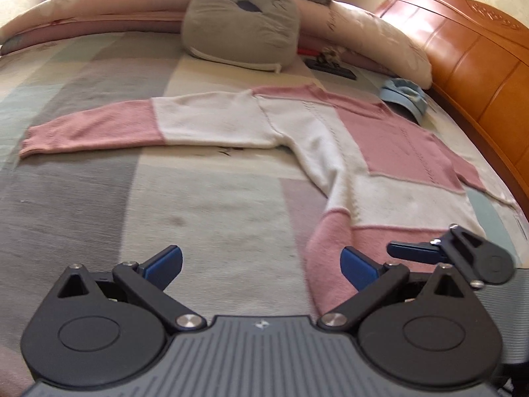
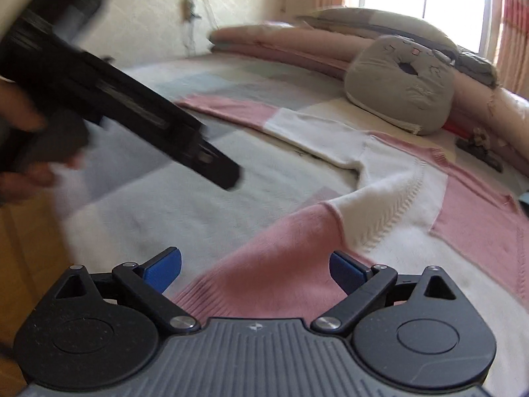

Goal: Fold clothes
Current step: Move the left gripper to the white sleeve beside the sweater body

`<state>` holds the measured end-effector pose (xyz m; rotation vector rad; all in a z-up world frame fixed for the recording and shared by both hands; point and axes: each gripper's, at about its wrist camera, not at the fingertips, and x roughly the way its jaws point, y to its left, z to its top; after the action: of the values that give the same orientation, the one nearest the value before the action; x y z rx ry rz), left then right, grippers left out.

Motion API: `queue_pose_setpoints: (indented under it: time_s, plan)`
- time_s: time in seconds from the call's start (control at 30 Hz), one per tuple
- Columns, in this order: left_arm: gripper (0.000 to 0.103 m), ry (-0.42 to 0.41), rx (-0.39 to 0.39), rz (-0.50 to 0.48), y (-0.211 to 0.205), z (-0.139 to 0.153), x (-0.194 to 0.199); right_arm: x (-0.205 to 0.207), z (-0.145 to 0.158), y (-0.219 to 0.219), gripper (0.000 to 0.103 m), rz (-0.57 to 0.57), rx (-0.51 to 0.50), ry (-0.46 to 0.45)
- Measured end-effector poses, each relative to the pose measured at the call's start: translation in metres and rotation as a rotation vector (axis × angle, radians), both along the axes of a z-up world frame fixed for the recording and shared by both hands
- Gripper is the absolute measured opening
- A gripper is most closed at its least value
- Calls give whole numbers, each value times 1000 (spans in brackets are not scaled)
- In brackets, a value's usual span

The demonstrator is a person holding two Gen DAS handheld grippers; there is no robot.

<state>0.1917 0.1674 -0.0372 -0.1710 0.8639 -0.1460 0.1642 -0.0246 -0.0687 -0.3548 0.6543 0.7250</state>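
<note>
A pink and white knitted sweater (image 1: 334,139) lies flat on the bed, one sleeve stretched out to the left and the other sleeve folded down toward me. My left gripper (image 1: 261,266) is open and empty above the bedspread, just left of the near pink cuff. My right gripper (image 2: 254,269) is open with that pink cuff (image 2: 264,278) between its blue pads, not clamped. The right gripper's fingertips (image 1: 410,251) show at the right of the left wrist view. The sweater also shows in the right wrist view (image 2: 390,205).
A grey cat-face cushion (image 1: 241,23) and rolled pink bedding (image 1: 82,16) lie at the far side. An orange wooden headboard (image 1: 469,66) runs along the right. A blue cap (image 1: 403,94) lies beside the sweater. The left gripper's body (image 2: 109,99) crosses the right wrist view.
</note>
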Motion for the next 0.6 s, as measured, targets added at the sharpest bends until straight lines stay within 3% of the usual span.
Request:
queue_pose_setpoints:
  time_s: [0.13,0.43,0.5,0.6]
  plan:
    - [101,-10,-23,-19,0,-1,1,12,-16,2,98,-102,-104,23]
    - [101,-5,-137,-177,-42,-30,37,17,-24,-89,102,-327,-78,94]
    - [101,2,-179,-196,-52,-37,51,19,-25,-107,102,-378,-74,113]
    - [101,22,-318,-184,-53,-51,78,18,-27,-127,102,-430,-47,143]
